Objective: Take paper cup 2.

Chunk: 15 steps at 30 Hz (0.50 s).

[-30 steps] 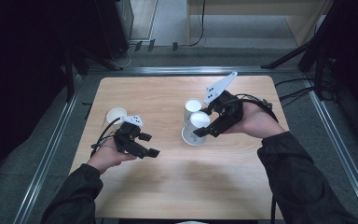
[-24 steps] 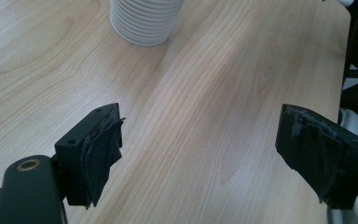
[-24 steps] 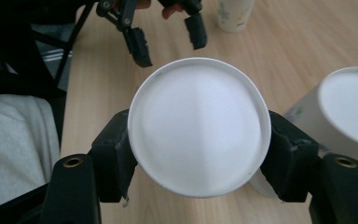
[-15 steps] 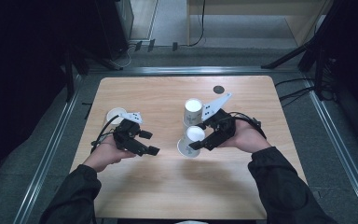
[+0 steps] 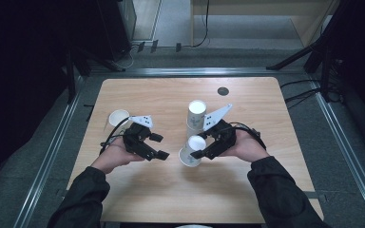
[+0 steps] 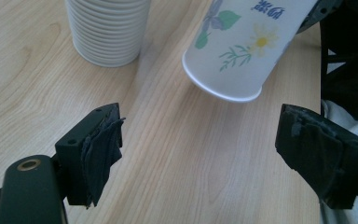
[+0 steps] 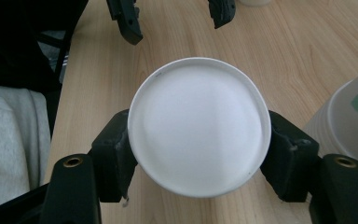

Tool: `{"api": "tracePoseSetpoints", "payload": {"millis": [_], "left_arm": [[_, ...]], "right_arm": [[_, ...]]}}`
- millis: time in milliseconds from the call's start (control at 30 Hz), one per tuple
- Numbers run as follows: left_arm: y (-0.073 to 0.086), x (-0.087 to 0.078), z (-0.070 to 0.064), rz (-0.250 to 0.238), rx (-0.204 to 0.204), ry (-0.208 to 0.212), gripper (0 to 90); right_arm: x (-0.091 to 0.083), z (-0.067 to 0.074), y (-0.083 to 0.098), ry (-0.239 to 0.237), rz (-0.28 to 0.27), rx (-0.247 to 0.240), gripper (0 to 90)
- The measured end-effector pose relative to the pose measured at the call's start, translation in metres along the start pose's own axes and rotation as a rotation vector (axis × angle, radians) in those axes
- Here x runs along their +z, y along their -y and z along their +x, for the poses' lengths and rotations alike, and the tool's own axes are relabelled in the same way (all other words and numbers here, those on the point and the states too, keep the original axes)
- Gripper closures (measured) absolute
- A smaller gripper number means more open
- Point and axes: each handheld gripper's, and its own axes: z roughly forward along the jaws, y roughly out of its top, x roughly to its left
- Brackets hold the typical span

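Lab recording bay, wooden bench (image 5: pixel 138 95) in a metal-railed frame (image 5: pixel 47 156), cables (image 5: pixel 204 23) on grey floor at 12 o'clock, dark surrounds

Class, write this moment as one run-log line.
right tongs: shut on paper cup, tilted | left tongs: open, empty | cup stack: upright on table

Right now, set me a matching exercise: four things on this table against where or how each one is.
Things:
1. paper cup
2. stack of cups
3. left gripper
4. lone cup

States:
A. open, holding nothing
B. upside down, gripped by the right gripper
C. at the table's left edge
D. standing mid-table, bottoms up

Pairs: 1-B, 2-D, 3-A, 4-C
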Motion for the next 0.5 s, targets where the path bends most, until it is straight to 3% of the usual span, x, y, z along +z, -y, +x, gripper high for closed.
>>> {"api": "tracePoseSetpoints", "payload": {"millis": [133, 500], "left_arm": [[-0.001, 0.000, -0.003, -0.020, 0.012, 0.007, 14.9], [-0.005, 0.006, -0.001, -0.011, 0.028, 0.031, 14.9]], "right_arm": [[0.002, 0.002, 0.004, -0.001, -0.017, 0.013, 35.1], [0.006, 0.002, 0.012, -0.002, -0.060, 0.025, 35.0]]}}
